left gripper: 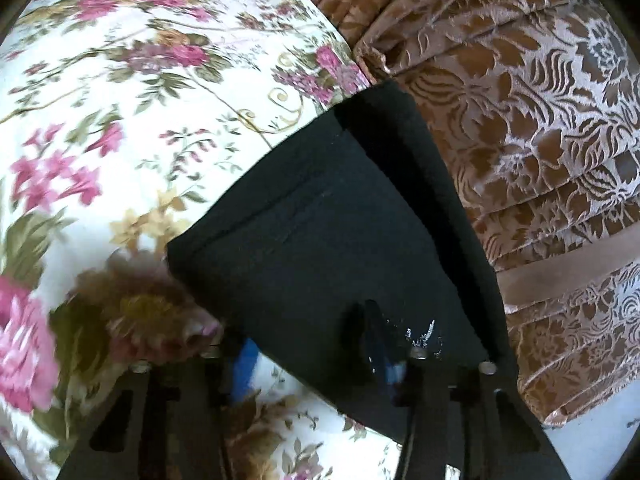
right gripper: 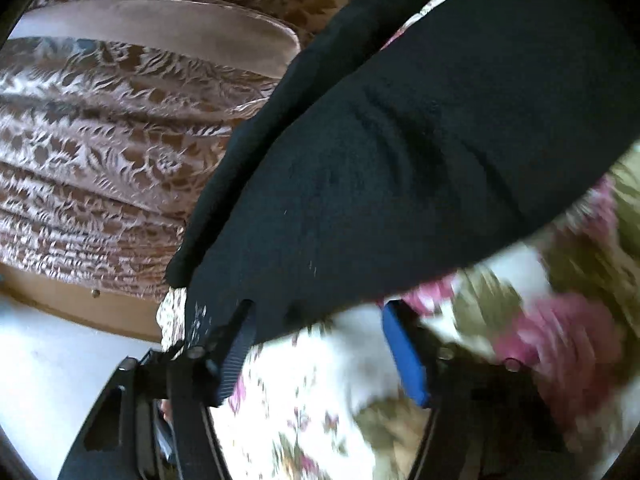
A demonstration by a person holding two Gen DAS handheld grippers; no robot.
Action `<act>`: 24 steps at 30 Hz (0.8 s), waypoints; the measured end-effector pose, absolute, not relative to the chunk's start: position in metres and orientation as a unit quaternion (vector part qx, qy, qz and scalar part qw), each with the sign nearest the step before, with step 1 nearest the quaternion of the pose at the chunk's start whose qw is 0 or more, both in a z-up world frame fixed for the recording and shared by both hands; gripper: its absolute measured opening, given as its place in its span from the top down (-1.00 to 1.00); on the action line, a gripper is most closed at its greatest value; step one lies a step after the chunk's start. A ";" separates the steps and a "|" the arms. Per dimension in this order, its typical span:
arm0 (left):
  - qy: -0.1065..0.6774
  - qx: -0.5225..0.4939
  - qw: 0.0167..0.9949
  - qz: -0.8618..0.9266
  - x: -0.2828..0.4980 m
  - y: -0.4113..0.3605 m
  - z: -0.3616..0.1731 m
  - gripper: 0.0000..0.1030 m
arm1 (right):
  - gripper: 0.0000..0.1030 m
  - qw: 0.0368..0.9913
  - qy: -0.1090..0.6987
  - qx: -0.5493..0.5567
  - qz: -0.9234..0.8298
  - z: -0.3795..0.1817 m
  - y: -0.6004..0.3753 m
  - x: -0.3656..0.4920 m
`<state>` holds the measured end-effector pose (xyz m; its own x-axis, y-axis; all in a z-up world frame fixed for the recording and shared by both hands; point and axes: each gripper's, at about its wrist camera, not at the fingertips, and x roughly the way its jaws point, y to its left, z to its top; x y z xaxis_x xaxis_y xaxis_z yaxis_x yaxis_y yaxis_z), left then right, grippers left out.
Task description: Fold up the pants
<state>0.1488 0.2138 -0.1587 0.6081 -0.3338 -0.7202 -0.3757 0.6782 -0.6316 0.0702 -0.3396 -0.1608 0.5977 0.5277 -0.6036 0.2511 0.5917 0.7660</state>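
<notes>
Black pants lie on a floral bedsheet, folded into a narrow band running to the bed's edge. My left gripper is open at the band's near end; the cloth lies over its right finger, and the blue pad of the left finger is bare. In the right wrist view the pants stretch away up and right. My right gripper is open at their near edge, its left finger against the cloth and its blue right pad clear of it.
A brown and white patterned bed skirt hangs beside the bed, also in the right wrist view. A pale floor shows below it. A brown wooden base runs along the floor.
</notes>
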 end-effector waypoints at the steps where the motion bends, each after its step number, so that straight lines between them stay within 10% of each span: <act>1: 0.439 -0.401 0.804 0.011 0.151 0.214 -0.159 0.63 | -0.11 0.774 0.438 0.448 0.090 -0.163 -0.338 0.079; 6: 0.412 -0.397 0.820 0.007 0.145 0.216 -0.150 0.88 | 0.81 0.771 0.445 0.449 0.070 -0.173 -0.338 0.107; 24: 0.351 -0.395 0.849 -0.017 0.024 0.223 -0.103 0.90 | 0.87 0.816 0.431 0.368 0.111 -0.119 -0.339 0.025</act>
<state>0.0240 0.2226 -0.1028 0.7533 -0.3061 -0.5821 -0.2482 0.6874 -0.6826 0.0251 -0.3389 -0.1187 0.6029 0.4993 -0.6223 0.1359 0.7043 0.6968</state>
